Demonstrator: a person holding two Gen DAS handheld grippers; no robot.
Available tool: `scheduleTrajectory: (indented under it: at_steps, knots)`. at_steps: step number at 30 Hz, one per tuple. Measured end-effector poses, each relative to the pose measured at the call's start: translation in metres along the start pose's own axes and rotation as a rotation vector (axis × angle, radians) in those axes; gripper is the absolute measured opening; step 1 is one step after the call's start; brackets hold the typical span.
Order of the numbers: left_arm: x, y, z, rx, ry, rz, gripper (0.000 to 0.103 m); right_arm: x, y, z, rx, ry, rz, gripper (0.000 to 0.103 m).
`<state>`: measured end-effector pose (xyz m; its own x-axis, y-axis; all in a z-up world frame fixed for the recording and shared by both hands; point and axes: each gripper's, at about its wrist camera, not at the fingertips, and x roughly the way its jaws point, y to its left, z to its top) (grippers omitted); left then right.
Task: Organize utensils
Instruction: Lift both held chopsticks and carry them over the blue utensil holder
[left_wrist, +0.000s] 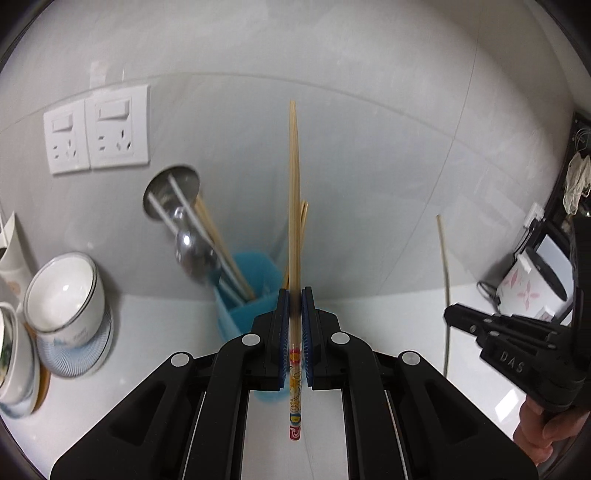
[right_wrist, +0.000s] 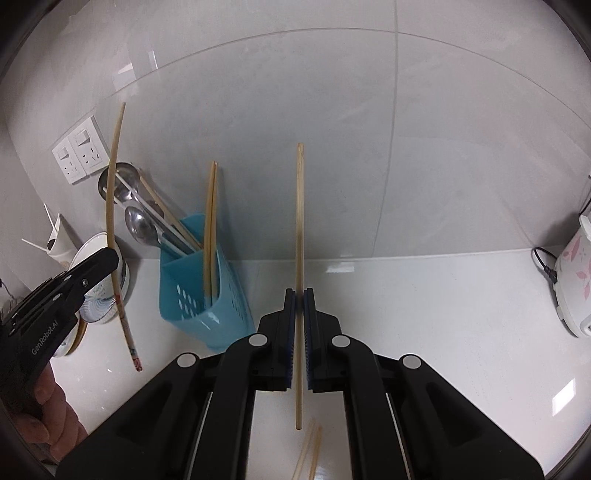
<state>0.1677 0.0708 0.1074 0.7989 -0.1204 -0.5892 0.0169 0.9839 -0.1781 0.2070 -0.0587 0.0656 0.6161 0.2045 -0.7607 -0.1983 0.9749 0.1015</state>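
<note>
Each gripper clamps one chopstick: left gripper (left_wrist: 294, 295) a patterned chopstick (left_wrist: 294, 206), right gripper (right_wrist: 299, 295) a plain chopstick (right_wrist: 300, 221). Tip them upright before lowering into the blue holder (right_wrist: 192, 288) at ten o'clock.

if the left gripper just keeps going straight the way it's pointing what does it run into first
Most likely the blue utensil holder, which stands straight beyond the left gripper. The decorated chopstick clamped in it sticks out ahead, so its tip would probably arrive first. Depth is hard to judge through the fisheye.

Glossy plastic holder (right_wrist: 207, 295); wooden chopsticks (right_wrist: 300, 221)
</note>
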Motion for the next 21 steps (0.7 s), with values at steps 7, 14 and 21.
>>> scheduleTrajectory:
  at_steps: [7, 14, 21]
  knots:
    - [0.019, 0.002, 0.011, 0.001, -0.08, -0.01, 0.006, 0.008, 0.011, 0.017, -0.007, -0.033, 0.026, 0.004]
    - [0.041, 0.003, 0.005, 0.026, -0.125, -0.002, 0.006, 0.013, 0.018, 0.027, -0.012, -0.051, 0.046, 0.004]
    - [0.062, 0.003, -0.002, 0.037, -0.119, 0.007, 0.006, 0.021, 0.021, 0.03, -0.017, -0.046, 0.046, 0.003]
